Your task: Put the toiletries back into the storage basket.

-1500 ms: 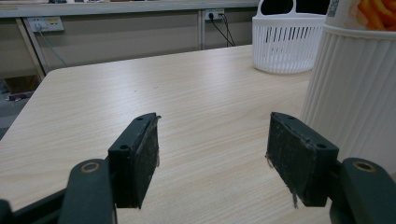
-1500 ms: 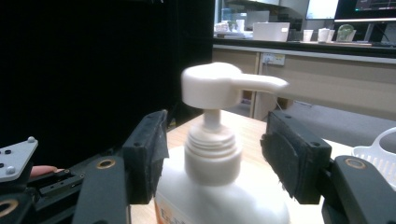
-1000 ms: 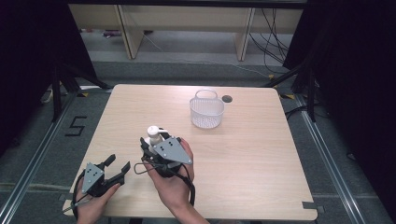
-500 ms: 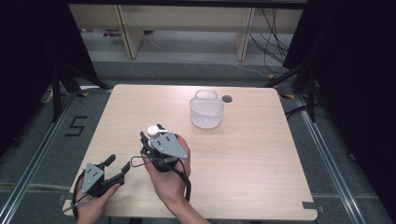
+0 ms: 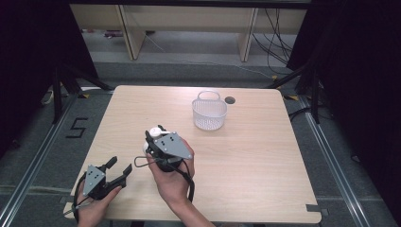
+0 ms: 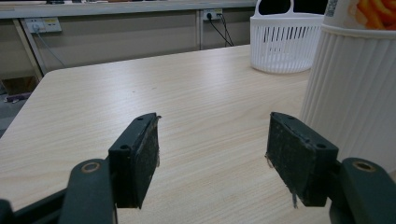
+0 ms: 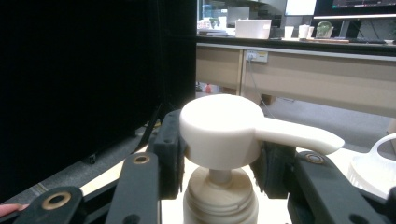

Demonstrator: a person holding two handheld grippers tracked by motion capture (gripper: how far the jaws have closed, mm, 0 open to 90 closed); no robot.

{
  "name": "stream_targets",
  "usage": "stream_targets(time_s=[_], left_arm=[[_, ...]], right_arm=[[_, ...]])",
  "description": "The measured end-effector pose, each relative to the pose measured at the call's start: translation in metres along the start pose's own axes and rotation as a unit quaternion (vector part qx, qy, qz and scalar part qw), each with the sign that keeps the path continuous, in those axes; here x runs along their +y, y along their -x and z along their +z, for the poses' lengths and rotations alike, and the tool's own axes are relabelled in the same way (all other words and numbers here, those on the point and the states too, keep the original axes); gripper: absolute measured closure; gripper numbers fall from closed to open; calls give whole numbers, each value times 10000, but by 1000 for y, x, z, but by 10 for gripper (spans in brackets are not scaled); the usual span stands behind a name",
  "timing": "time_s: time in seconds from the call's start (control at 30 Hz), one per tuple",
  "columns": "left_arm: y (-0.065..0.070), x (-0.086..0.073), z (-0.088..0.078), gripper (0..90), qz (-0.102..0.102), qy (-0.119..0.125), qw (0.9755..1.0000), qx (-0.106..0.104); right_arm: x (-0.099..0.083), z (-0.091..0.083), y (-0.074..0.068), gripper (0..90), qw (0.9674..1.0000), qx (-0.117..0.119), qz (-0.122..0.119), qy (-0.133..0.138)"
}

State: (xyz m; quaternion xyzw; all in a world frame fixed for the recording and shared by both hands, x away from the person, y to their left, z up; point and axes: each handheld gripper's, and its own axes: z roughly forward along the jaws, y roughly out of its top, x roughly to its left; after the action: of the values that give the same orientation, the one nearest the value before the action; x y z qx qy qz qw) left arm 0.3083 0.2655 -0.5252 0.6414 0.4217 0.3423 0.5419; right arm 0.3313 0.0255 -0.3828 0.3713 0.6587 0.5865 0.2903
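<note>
A white pump bottle point(image 5: 155, 131) stands on the table's near left part. Its pump head point(image 7: 219, 128) sits between the pads of my right gripper point(image 7: 219, 149), which is shut on it; the spout points right in the right gripper view. From above, my right gripper point(image 5: 156, 138) and the hand cover the bottle's body. My left gripper point(image 5: 119, 169) rests low at the near left corner, open and holding nothing. In the left gripper view its jaws stand wide apart point(image 6: 212, 158), and the bottle's ribbed white body point(image 6: 355, 93) rises just right of them.
A white plastic basket point(image 5: 209, 113) with a handle stands at the back centre of the wooden table point(image 5: 265, 161), also seen as the basket point(image 6: 285, 42) beyond the left gripper. A dark cable hole point(image 5: 230, 100) lies behind it. Black curtains flank the table.
My right gripper and the bottle have shifted very slightly to the left. The left gripper has stayed where it was, still open.
</note>
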Motion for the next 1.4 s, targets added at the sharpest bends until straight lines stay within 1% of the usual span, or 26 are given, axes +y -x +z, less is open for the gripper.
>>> stream_targets(time_s=[0.03, 0.07, 0.13, 0.2, 0.23, 0.3, 0.37, 0.4, 0.43, 0.53, 0.63, 0.67, 0.7, 0.77, 0.83, 0.87, 0.9, 0.97, 1.0, 1.03, 1.13, 1.17, 1.27, 1.3, 1.33, 1.4], left_arm=[[0, 0, 0, 337, -2, 1, 10000, -1], [0, 0, 0, 336, 7, -6, 10000, -2], [0, 0, 0, 337, 13, -8, 10000, -7], [0, 0, 0, 337, -9, -2, 10000, 0], [0, 0, 0, 337, -32, 46, 10000, -25], [-1, -1, 1, 337, -32, 83, 10000, -38], [0, 0, 0, 337, -15, 5, 10000, 2], [0, 0, 0, 337, -7, -2, 10000, 3], [0, 0, 0, 337, 4, -2, 10000, -4], [0, 0, 0, 337, 7, -7, 10000, -2], [0, 0, 0, 337, 2, -42, 10000, 28], [0, 0, 0, 337, 5, -39, 10000, 23], [0, 0, 1, 337, 4, 8, 10000, 5], [0, 0, 1, 338, 21, 13, 10000, 3], [0, 0, 1, 337, 16, 12, 10000, 3], [0, 0, 1, 338, 12, 12, 10000, 5], [0, 0, 1, 338, 4, 20, 10000, 3], [0, 0, 1, 338, 14, 12, 10000, 6], [0, 0, 1, 338, 19, 14, 10000, 4], [0, 0, 1, 338, 18, 15, 10000, 5], [0, 0, 1, 338, 9, 15, 10000, 7], [0, 0, 1, 338, 9, 17, 10000, 9], [0, 0, 1, 338, 23, 17, 10000, 11], [0, 0, 1, 338, 30, 15, 10000, 12], [1, 0, 1, 338, 30, 14, 10000, 13], [1, 0, 0, 338, 36, -26, 10000, 29]], right_arm=[[0, 0, 0, 596, 10000, 0, 0, 0], [0, 0, 1, 596, 10000, -8, -61, -13], [0, -1, 4, 597, 10000, 22, -60, 23], [1, -3, 5, 597, 10000, -9, -66, 17], [1, -3, 6, 597, 9999, -10, -99, 33], [3, -4, 7, 597, 10000, -24, -50, 77], [5, -6, 10, 597, 9999, -29, -62, 119], [5, -6, 12, 597, 9998, -18, -30, 175], [6, -8, 14, 598, 9999, -54, -38, 143], [8, -10, 19, 597, 9997, -86, -68, 196], [12, -14, 27, 598, 9995, -177, -115, 218], [13, -14, 30, 598, 9995, -178, -74, 248], [15, -16, 34, 598, 9993, -235, -141, 236], [17, -19, 39, 598, 9994, -290, -11, 207], [19, -21, 46, 598, 9990, -356, -80, 258], [20, -22, 49, 598, 9990, -375, -91, 245], [21, -23, 50, 598, 9989, -403, -24, 227], [22, -25, 56, 598, 9987, -447, -83, 250], [23, -26, 59, 598, 9985, -502, 38, 232], [23, -27, 63, 598, 9984, -503, -64, 260], [25, -28, 70, 599, 9981, -548, -42, 290], [26, -30, 72, 598, 9979, -595, -31, 245], [26, -32, 79, 598, 9973, -683, -105, 267], [26, -32, 80, 598, 9973, -700, -20, 229], [26, -33, 85, 598, 9971, -718, -81, 258], [27, -35, 90, 599, 9966, -790, -61, 242]])
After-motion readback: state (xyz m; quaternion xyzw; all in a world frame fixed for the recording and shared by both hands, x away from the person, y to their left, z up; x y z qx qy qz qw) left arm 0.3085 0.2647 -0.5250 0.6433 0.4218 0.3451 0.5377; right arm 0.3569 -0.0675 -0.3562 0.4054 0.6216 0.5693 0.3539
